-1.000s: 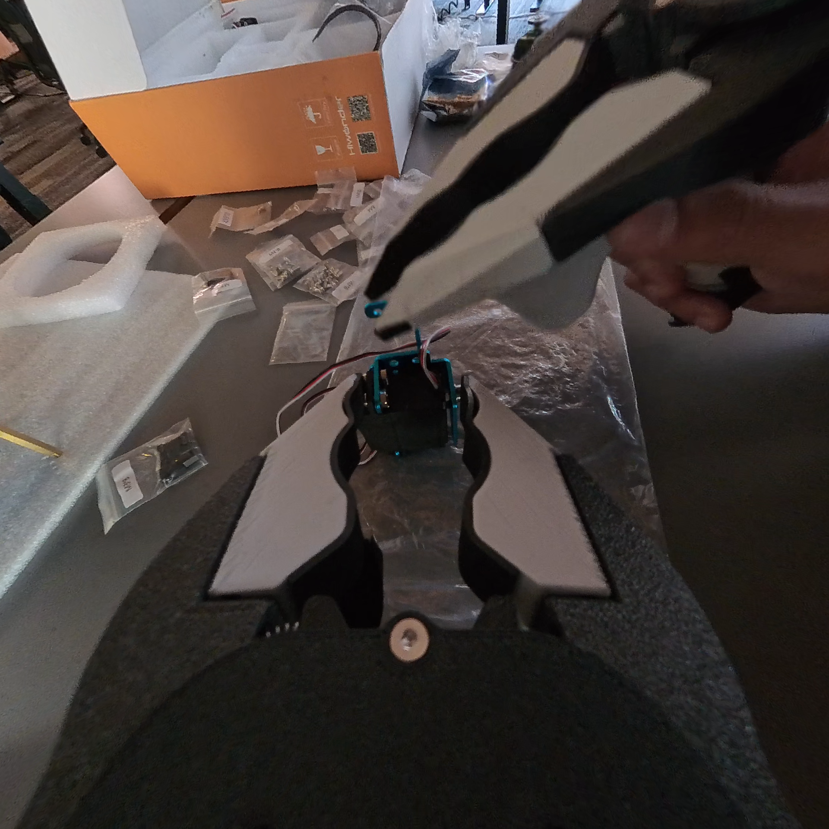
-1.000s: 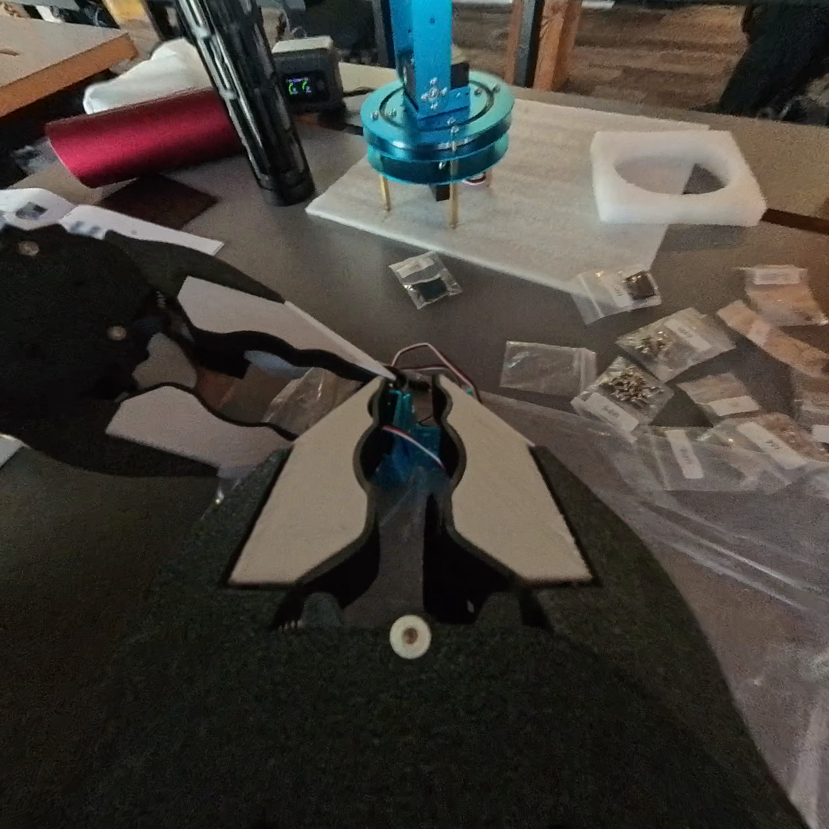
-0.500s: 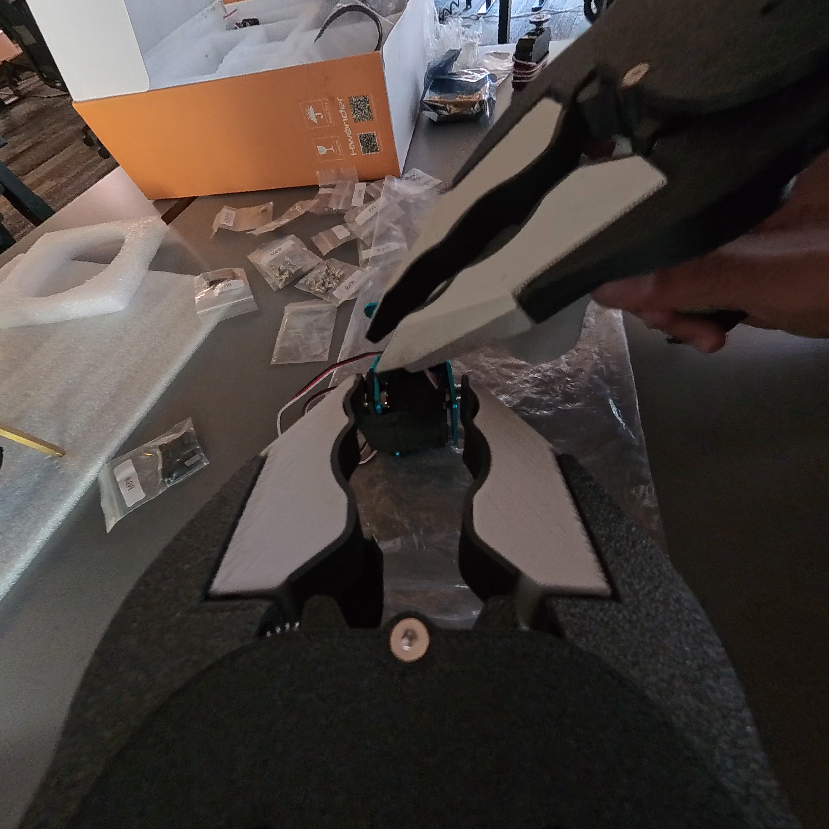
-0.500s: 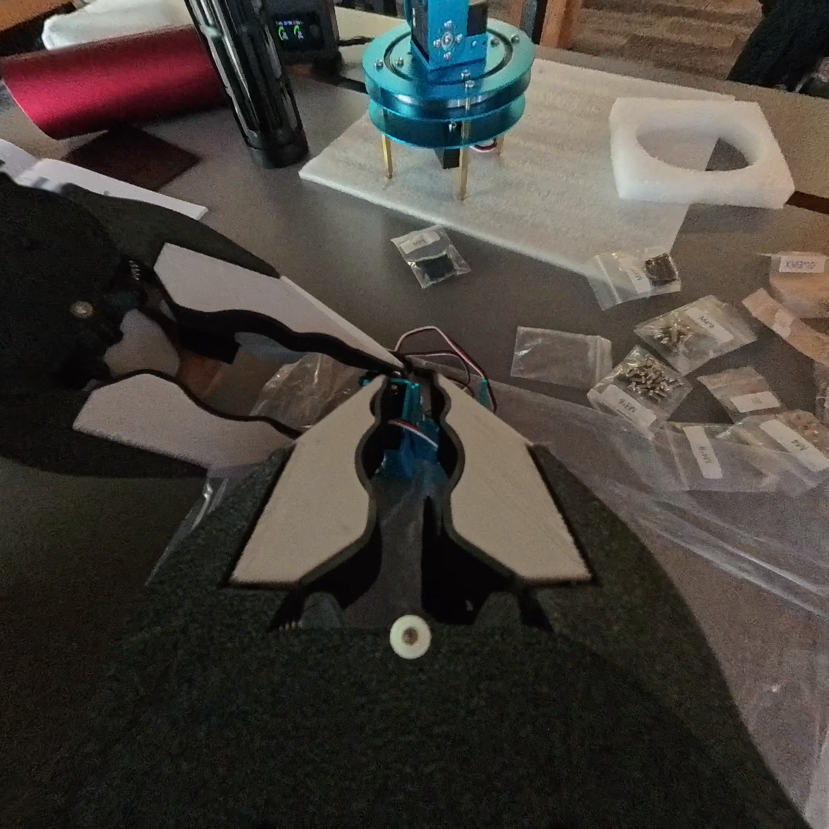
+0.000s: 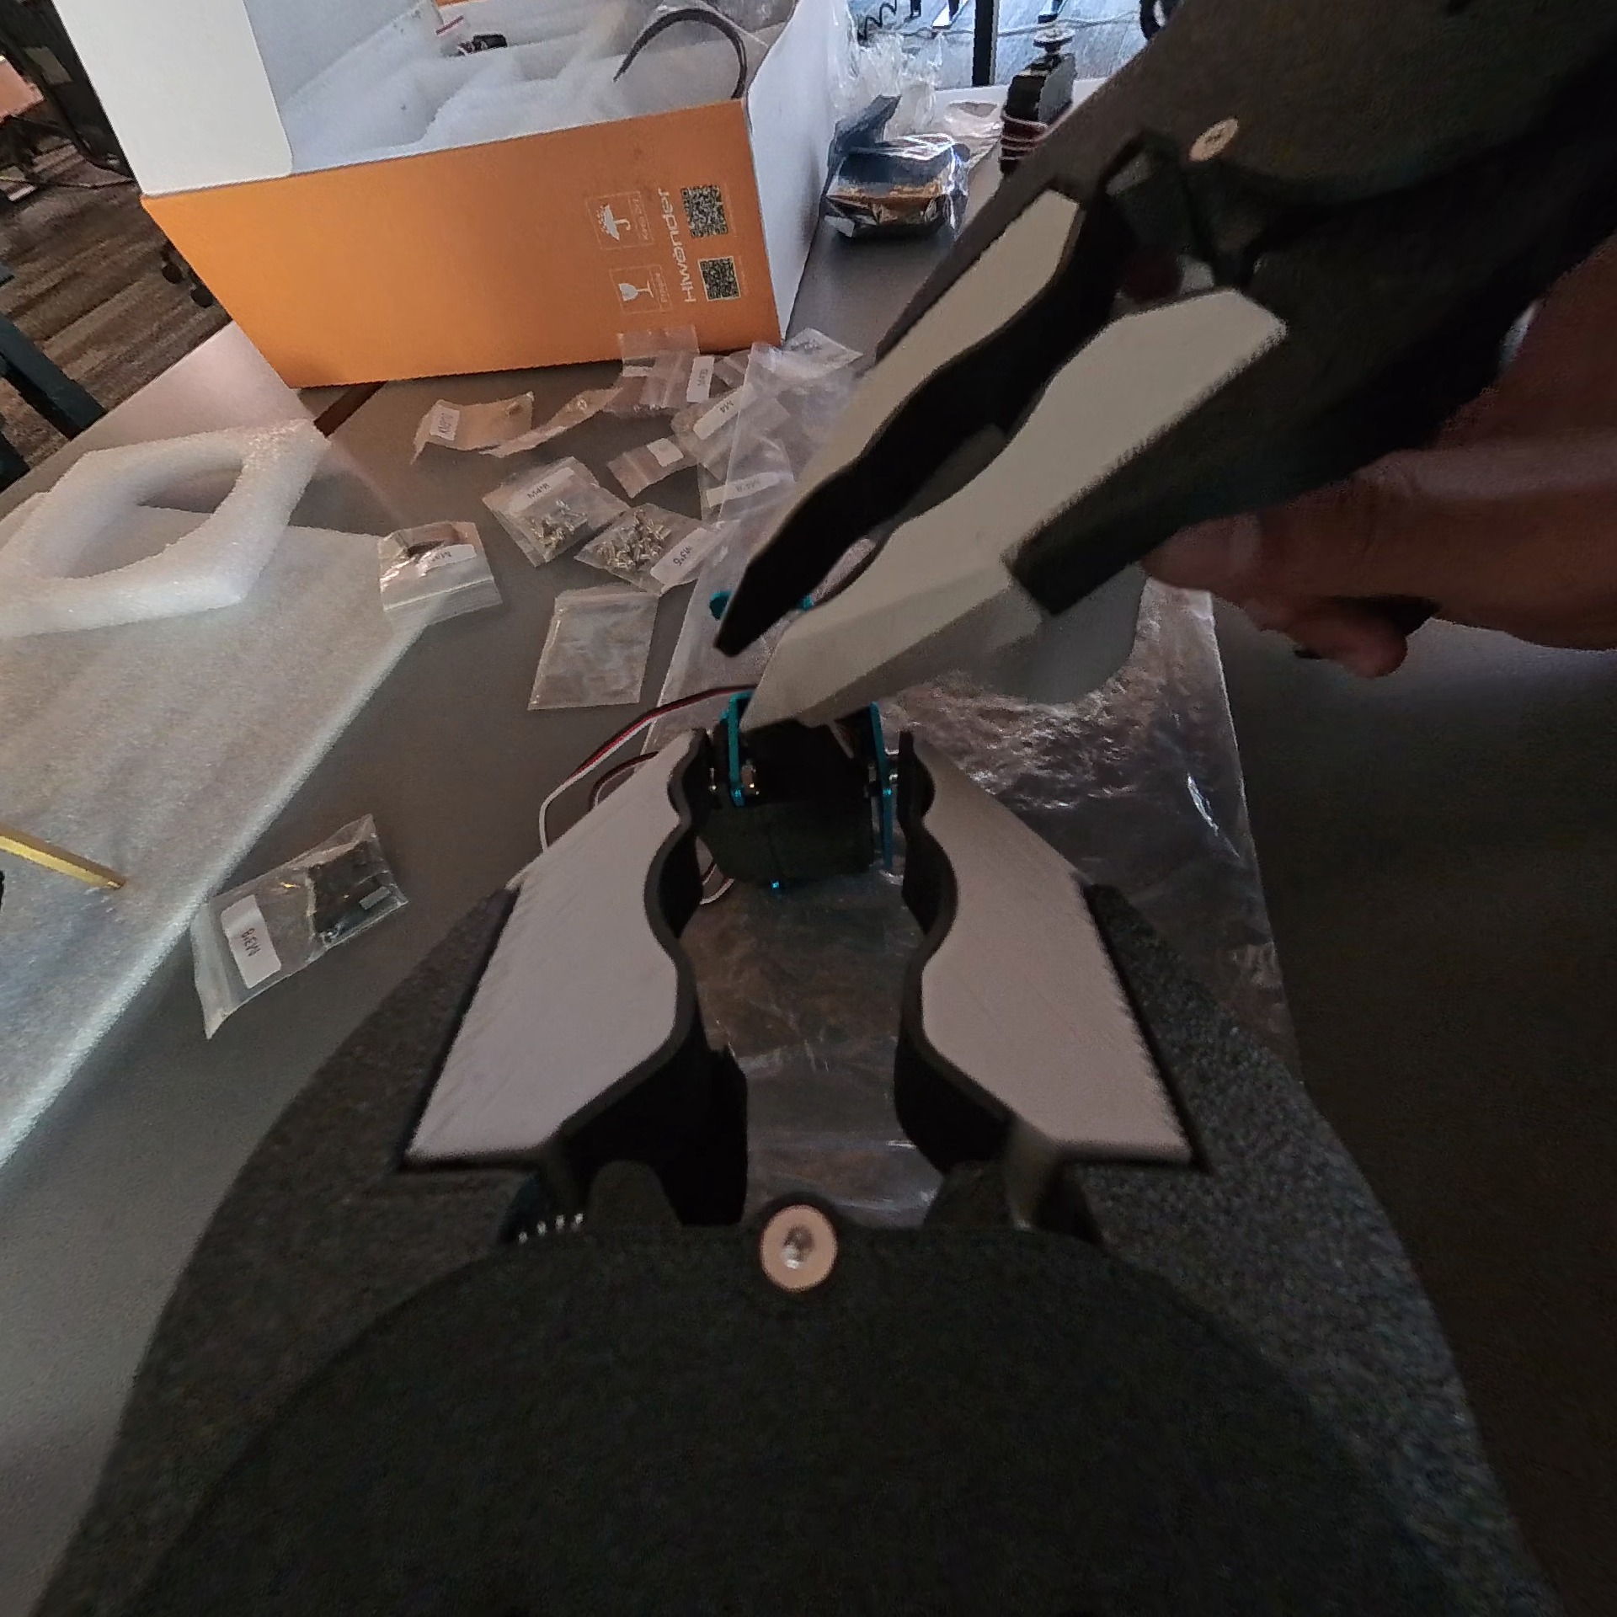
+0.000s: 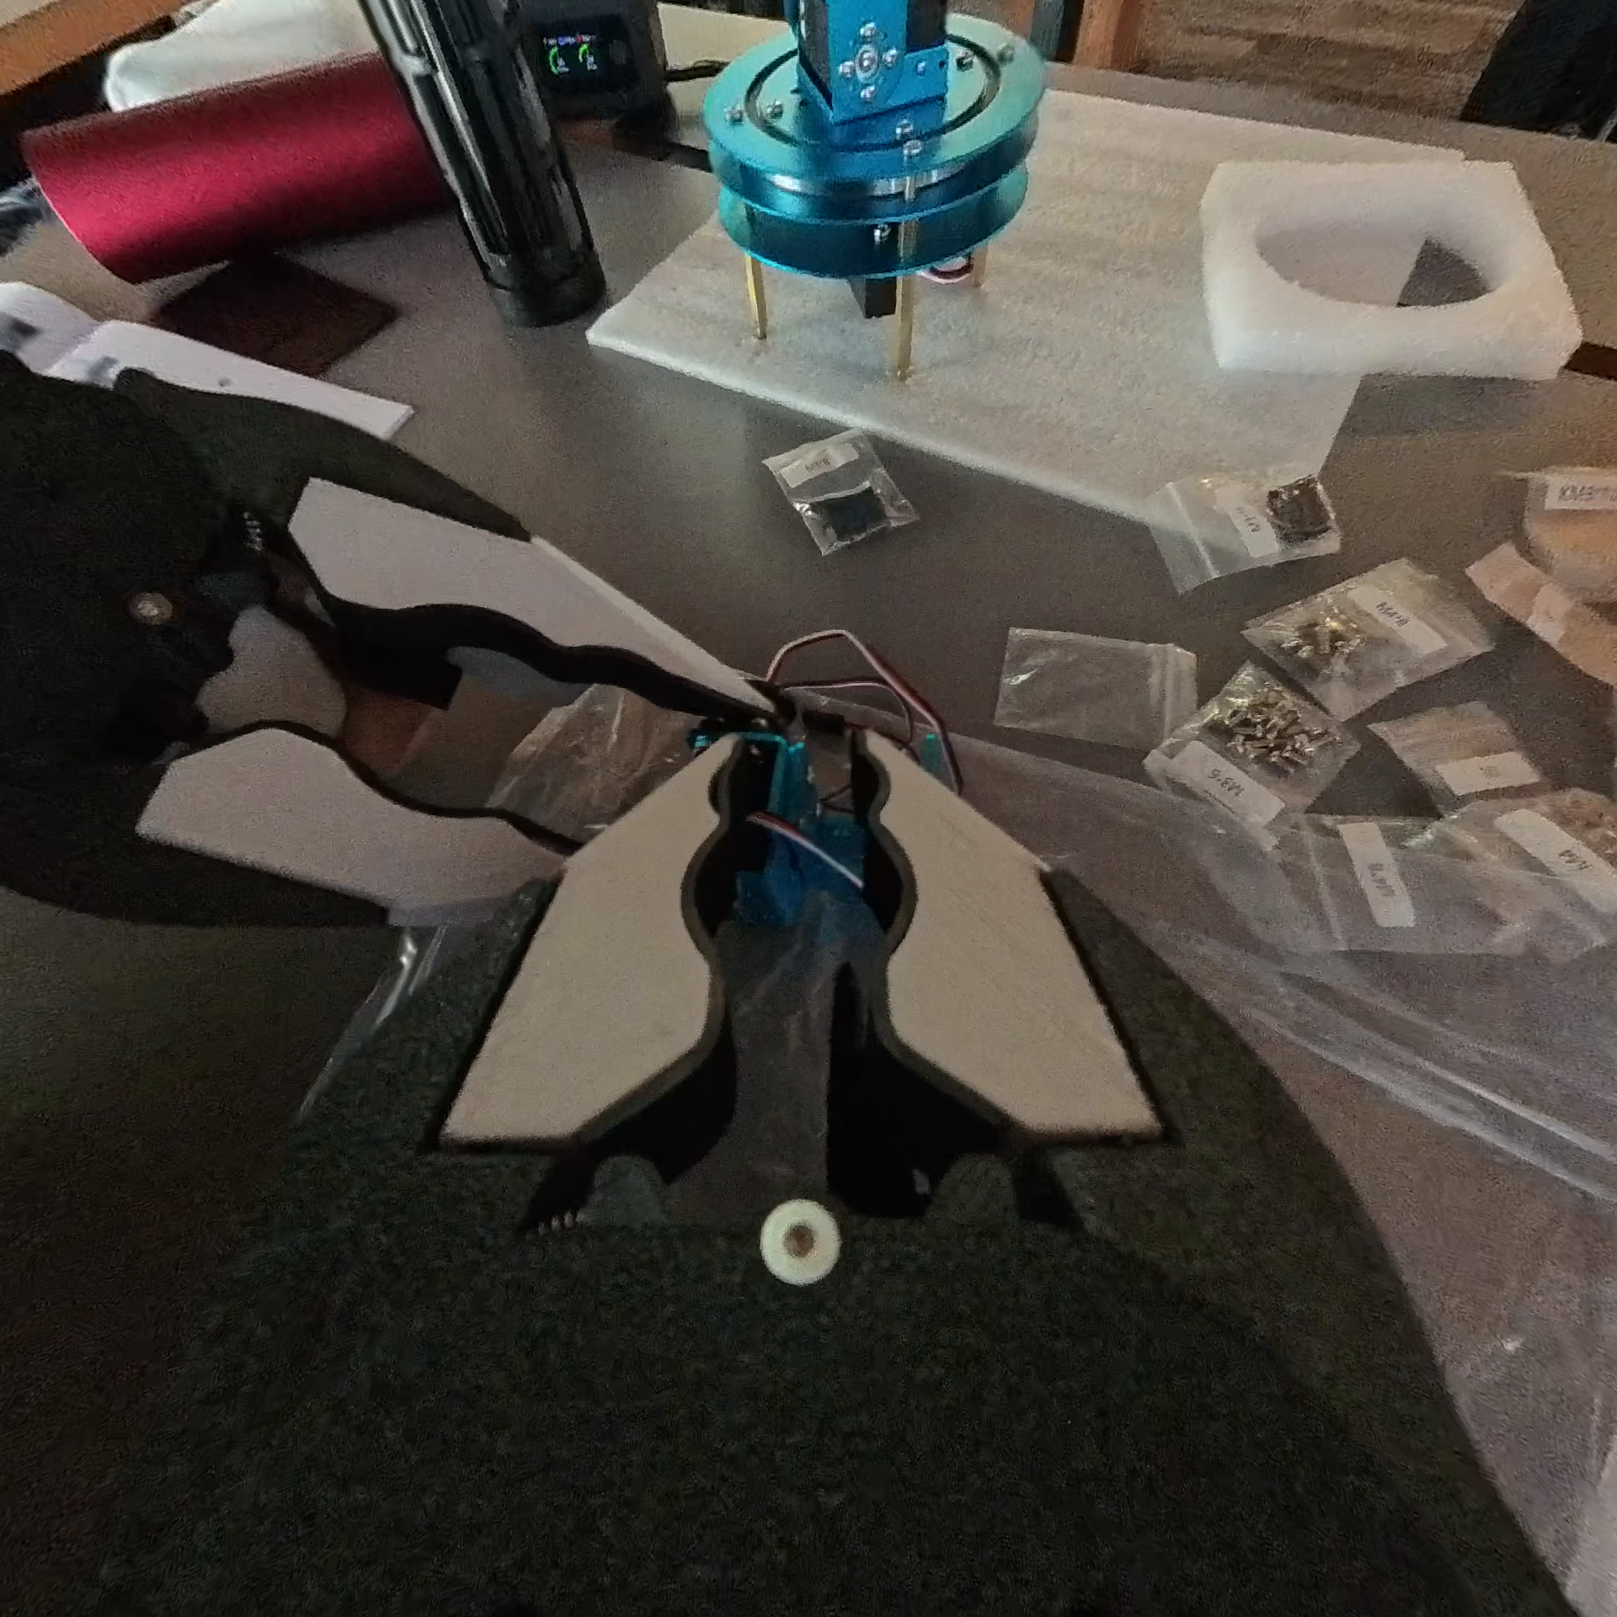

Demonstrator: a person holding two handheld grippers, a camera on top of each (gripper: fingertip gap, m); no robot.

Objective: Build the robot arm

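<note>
My left gripper [image 5: 801,752] is shut on a black servo [image 5: 787,831] in a teal bracket, held just above a clear plastic bag [image 5: 1067,770]. Red, black and white wires trail from it. My right gripper [image 5: 739,678], held by a hand [image 5: 1400,560], comes in from the upper right and its tips press on the bracket's top. In the right wrist view the right gripper [image 6: 798,748] is closed on the teal bracket [image 6: 792,866], with the wires [image 6: 840,647] looping past. The left gripper [image 6: 700,744] enters there from the left.
An orange and white box [image 5: 490,254] stands at the back. Several small bags of screws [image 6: 1260,744] lie on the grey table. A blue round base [image 6: 875,157] stands on a foam sheet [image 6: 1050,385]. A foam ring [image 6: 1382,262], red cylinder [image 6: 227,157] and black cylinder [image 6: 507,175] are near. My two grippers' fingertips are within a few centimetres of each other. Both grippers' tips are roughly 20 cm from the blue round base [image 6: 875,157].
My right gripper has come down and forward until its tips rest on the servo's bracket. My left gripper and the servo have stayed put.
</note>
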